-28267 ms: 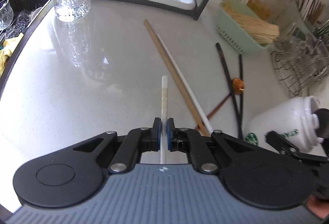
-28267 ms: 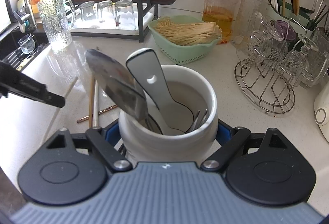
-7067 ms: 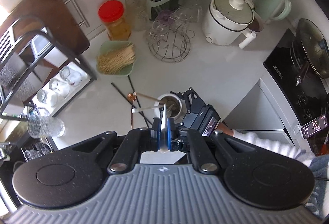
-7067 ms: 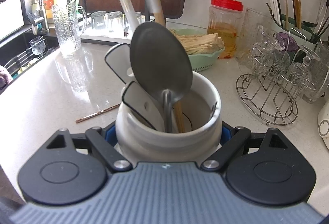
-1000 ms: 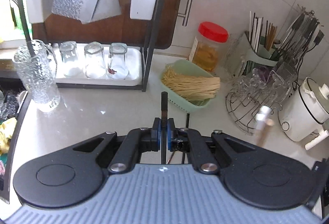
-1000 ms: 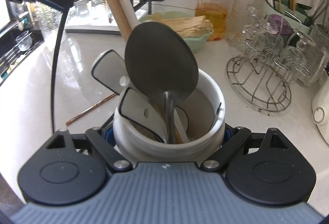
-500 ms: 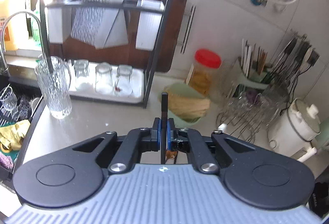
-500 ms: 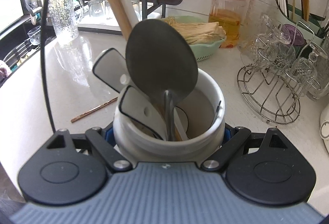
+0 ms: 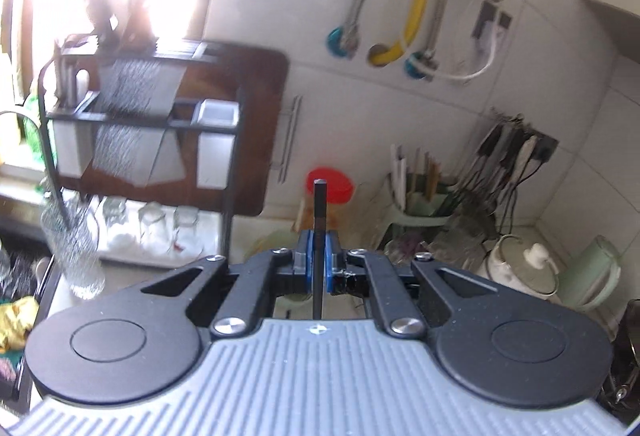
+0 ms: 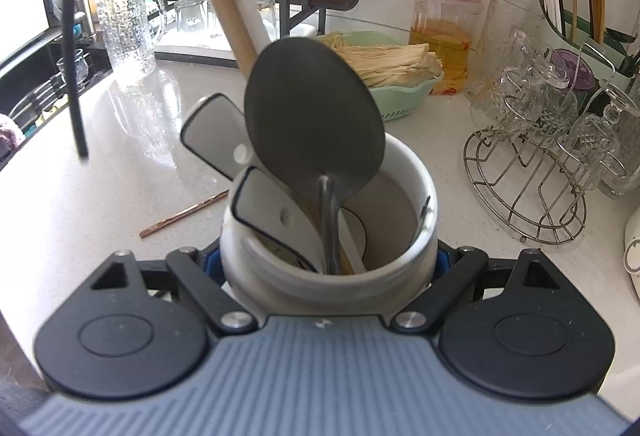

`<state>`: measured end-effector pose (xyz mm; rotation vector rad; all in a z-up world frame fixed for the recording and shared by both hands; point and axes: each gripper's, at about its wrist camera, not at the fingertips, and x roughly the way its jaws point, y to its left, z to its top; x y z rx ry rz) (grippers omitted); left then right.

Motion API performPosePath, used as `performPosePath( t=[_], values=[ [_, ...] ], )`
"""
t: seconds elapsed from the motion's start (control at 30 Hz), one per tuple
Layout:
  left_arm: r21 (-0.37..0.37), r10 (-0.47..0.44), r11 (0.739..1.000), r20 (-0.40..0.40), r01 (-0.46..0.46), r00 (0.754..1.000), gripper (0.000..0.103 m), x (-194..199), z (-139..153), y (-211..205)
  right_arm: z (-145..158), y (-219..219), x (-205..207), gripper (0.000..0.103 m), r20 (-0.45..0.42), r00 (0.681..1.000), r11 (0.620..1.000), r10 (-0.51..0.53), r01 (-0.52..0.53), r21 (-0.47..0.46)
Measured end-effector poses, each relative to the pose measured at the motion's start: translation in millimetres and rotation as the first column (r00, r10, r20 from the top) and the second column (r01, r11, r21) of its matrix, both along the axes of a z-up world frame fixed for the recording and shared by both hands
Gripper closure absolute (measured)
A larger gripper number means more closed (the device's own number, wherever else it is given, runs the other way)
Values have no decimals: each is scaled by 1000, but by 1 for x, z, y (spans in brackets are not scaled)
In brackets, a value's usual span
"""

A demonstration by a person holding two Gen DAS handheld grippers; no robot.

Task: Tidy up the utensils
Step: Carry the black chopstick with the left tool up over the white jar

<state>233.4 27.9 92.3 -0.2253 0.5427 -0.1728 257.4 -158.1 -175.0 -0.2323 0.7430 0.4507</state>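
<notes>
Chopstick [image 9: 319, 220], black, pinched upright between blue pads of left gripper [image 9: 319, 263], jaws pressed together on it, tip poking up at frame center in front of red-lid jar [image 9: 330, 186]. Same stick shows as dark curved line in upper left of right wrist view [image 10: 72, 47], lower end hanging above counter [image 10: 120, 163]. Right gripper [image 10: 328, 260] jaws clamp white holder [image 10: 404, 236] at center-bottom, pads on both sides. Inside holder: dark ladle [image 10: 314, 115], two white spatulas [image 10: 216, 133], wood + white handles leaning to upper left. Copper stick [image 10: 184, 213] lies flat on counter, just left of holder. Green basket [image 10: 404, 97] behind the holder, wire rack [image 10: 528, 187] w/ glasses at right.
</notes>
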Motion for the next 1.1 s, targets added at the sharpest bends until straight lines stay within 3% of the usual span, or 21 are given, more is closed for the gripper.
performPosePath(
  t=[0.23,0.47,0.73,0.83,1.1],
  values=[
    [25,-27,999,72,25,997,96,5,19,-20,0,-1,0,11,2,1000,1000,3,-3,8],
    [71,-82,995,104,75,991,96,19,15,-50,0,-2,-1,11,7,1000,1000,6,-6,19],
    [100,-154,985,107,144,982,96,34,-5,-78,-1,-4,-2,12,14,1000,1000,9,-9,26],
    [155,-196,972,101,179,975,96,36,-20,-92,-1,-4,-3,12,19,1000,1000,7,-8,29],
    [154,-237,960,12,233,971,96,39,-58,-102,0,-1,-2,12,20,1000,1000,2,-3,31]
  ],
)
